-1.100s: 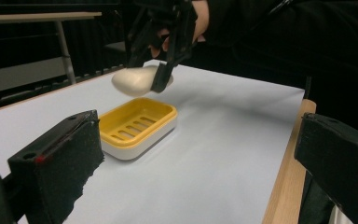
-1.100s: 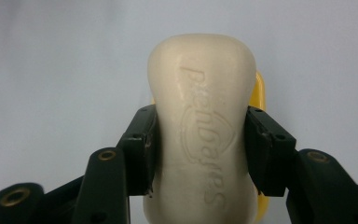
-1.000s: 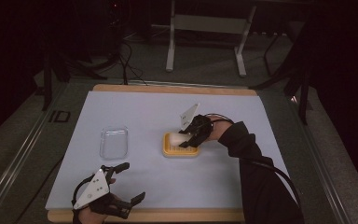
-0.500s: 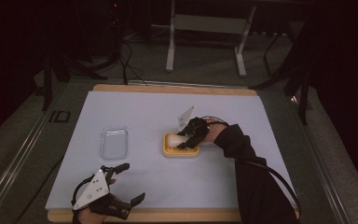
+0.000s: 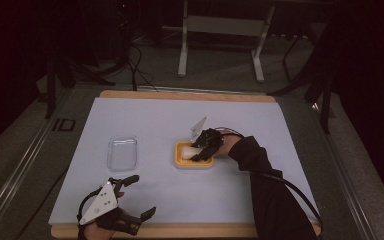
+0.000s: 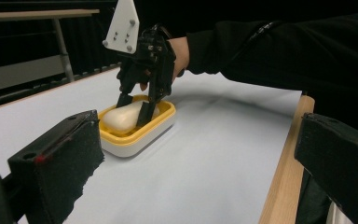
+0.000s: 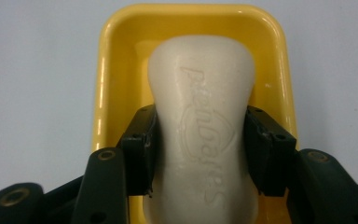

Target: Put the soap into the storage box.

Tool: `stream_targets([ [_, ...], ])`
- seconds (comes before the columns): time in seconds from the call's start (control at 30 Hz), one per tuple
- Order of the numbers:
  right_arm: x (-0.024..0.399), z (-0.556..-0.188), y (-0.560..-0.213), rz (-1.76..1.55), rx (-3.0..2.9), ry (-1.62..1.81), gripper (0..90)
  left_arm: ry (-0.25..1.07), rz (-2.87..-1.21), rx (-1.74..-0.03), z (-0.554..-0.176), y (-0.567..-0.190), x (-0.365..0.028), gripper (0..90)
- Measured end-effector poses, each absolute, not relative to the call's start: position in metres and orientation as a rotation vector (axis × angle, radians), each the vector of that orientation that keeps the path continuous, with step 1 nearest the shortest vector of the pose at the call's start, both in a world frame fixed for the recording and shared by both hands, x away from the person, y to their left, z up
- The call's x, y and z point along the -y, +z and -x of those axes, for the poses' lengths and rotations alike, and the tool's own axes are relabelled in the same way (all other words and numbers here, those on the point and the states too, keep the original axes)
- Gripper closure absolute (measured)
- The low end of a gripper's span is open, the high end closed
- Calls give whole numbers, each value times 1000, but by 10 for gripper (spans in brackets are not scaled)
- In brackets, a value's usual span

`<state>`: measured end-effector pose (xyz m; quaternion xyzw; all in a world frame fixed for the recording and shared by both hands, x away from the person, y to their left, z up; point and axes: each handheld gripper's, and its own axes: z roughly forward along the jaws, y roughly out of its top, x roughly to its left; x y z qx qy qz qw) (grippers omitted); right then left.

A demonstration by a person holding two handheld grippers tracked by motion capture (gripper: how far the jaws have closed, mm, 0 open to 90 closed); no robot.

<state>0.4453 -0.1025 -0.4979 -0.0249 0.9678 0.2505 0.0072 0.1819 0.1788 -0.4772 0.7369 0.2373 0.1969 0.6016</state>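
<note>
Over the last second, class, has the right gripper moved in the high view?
Yes. The right gripper has come down towards the yellow dish, and its jaws are shut on the soap lying in it.

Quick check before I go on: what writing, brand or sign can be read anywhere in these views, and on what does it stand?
"ID": dark letters on the grey floor left of the table, seen in the high view.
Embossed script on top of the soap bar, held between the right gripper's jaws over the yellow soap dish: a brand word with a round emblem, too shallow and worn to read surely.
Nothing else bears legible text.
</note>
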Motion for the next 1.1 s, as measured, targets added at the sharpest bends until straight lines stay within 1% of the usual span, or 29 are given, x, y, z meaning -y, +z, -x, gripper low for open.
stream_targets([
  [0.17, 98, -444, -497, 74, -3052, 732, 481, 456, -1707, -550, -182, -477, -179, 11],
  [0.27, 96, -443, -496, 60, -3059, 678, 457, 454, -1709, -547, -182, -478, -178, 11],
  [0.43, 96, -442, -484, 69, -3017, 706, 427, 452, -1710, -546, -182, -477, -178, 12],
  [0.67, 100, -442, -468, 32, -3037, 728, 422, 453, -1710, -548, -182, -478, -178, 11],
  [0.77, 104, -440, -464, -8, -3020, 729, 360, 452, -1710, -548, -182, -478, -178, 12],
  [0.83, 106, -438, -461, -32, -3007, 729, 279, 453, -1711, -548, -183, -478, -178, 11],
  [0.9, 108, -434, -459, -52, -2975, 700, 248, 452, -1711, -548, -183, -478, -178, 11],
  [0.93, 110, -432, -458, -57, -2969, 700, 207, 451, -1710, -548, -183, -478, -178, 11],
  [1.0, 111, -431, -457, -73, -2968, 685, 195, 452, -1710, -548, -183, -478, -178, 11],
  [1.03, 115, -429, -454, -112, -2955, 688, 140, 452, -1711, -547, -183, -478, -178, 11],
  [1.1, 119, -428, -452, -155, -2946, 721, 134, 451, -1710, -547, -183, -478, -178, 11],
])
